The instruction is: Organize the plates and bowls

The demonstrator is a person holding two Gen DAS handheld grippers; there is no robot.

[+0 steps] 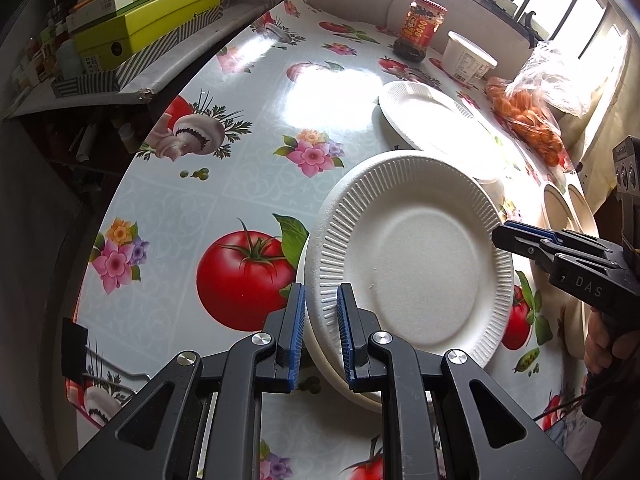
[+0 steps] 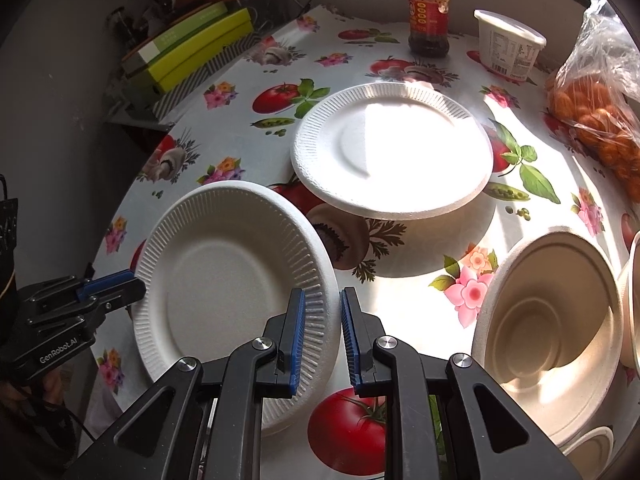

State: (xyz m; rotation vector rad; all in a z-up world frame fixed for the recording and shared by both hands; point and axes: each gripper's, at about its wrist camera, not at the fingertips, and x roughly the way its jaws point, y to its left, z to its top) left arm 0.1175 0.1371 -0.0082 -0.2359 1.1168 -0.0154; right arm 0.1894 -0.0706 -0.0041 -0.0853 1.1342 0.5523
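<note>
Your left gripper (image 2: 136, 286) reads "GenRobot.AI"; your right gripper (image 1: 500, 236) reads "DAS". The jar (image 2: 427, 16) label at the far edge is illegible. The table (image 1: 256, 160) wears a glossy cloth printed with tomatoes, mushrooms and flowers; barred windows stand far right, green boxes (image 1: 148, 24) far left. Both grippers are clenched on opposite rims of the near white plate (image 1: 416, 256), held tilted above the cloth. A second plate (image 2: 394, 152) lies beyond it, a beige bowl (image 2: 556, 332) to the right.

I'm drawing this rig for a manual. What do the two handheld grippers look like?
Both are black, angular linkages with silver pivot pins and ribbed blue pads. The left gripper shows "GenRobot.AI" on its side, the right gripper shows "DAS". A thin dark cable trails below each handle.
</note>
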